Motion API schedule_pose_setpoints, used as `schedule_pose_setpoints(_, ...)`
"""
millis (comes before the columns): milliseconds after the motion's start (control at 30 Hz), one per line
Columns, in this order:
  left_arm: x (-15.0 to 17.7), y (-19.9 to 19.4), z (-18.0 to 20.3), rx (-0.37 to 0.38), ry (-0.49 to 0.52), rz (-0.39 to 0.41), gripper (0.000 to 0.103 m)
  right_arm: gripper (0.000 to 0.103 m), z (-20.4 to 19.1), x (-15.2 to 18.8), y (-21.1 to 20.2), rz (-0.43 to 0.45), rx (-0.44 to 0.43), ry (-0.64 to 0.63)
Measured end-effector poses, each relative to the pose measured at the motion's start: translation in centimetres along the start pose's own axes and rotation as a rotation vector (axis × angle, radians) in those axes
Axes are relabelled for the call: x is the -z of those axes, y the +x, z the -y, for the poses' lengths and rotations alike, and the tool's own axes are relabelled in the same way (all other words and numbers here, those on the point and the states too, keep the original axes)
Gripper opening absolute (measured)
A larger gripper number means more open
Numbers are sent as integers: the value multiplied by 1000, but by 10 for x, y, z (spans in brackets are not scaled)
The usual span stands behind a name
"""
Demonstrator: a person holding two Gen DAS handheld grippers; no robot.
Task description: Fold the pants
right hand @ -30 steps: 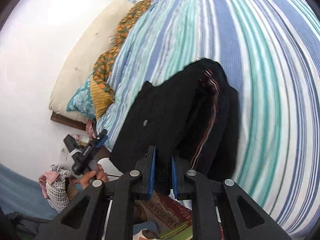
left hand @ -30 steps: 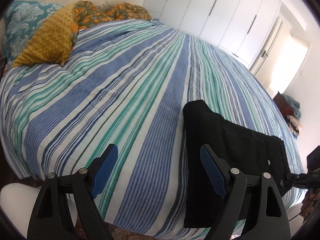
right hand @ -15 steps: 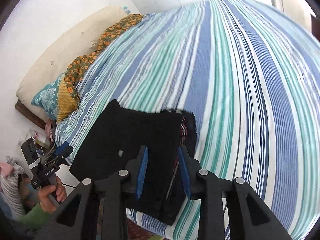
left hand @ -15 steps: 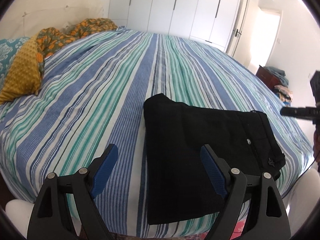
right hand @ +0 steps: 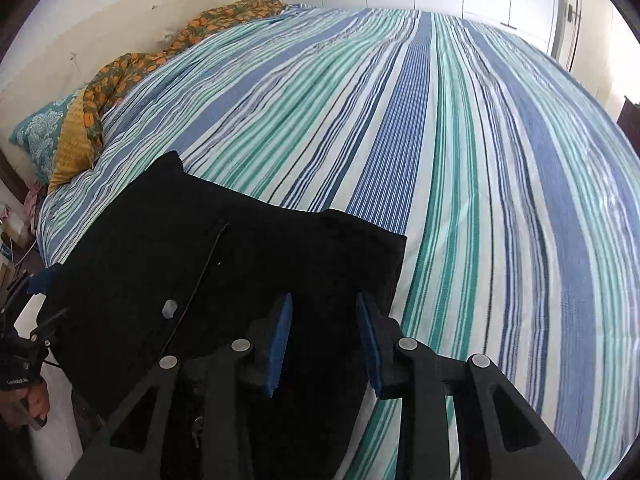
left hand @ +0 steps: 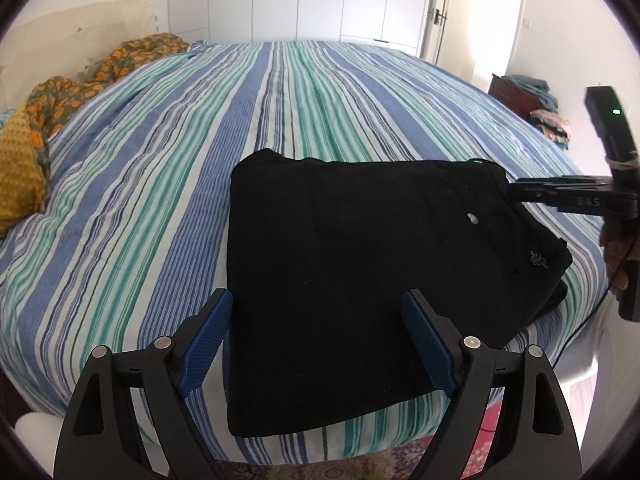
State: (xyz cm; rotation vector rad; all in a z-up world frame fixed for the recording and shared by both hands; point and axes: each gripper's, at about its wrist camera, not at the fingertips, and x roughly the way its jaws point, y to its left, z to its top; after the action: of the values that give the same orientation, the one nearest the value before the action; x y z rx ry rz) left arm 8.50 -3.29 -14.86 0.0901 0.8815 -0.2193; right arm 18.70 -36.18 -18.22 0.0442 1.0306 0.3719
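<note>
The black pants (left hand: 360, 280) lie folded in a flat rectangle near the front edge of the striped bed (left hand: 320, 100). My left gripper (left hand: 317, 296) hovers open and wide over their near edge, with nothing between the pads. In the right wrist view the pants (right hand: 240, 264) fill the lower left. My right gripper (right hand: 324, 300) stands open just above their right end, jaws a little apart and not pressing on cloth. From the left wrist view the right gripper (left hand: 520, 192) shows at the pants' far right corner, beside the waistband button (left hand: 472, 219).
Yellow, orange-patterned and teal pillows (left hand: 24, 168) sit at the bed's left by the headboard. White wardrobe doors (left hand: 320, 0) line the far wall. A pile of clothes (left hand: 548, 120) rests on dark furniture at the right. A patterned rug (left hand: 360, 468) lies below the bed edge.
The right gripper has let go of the pants' edge and its jaws have parted; the pants dropped flat. Both hands swung round, so the pants now sit in the middle of the left view.
</note>
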Motion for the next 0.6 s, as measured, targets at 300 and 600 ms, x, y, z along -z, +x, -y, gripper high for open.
schedule_pose_setpoints(300,1,-1,5,-46,-1,-13,89,33,-60,62,-92,176,-104,-37)
schedule_pose_setpoints(600,9,12,11,-84,24,-67,93,34,-61,100,-46,86,-53,51)
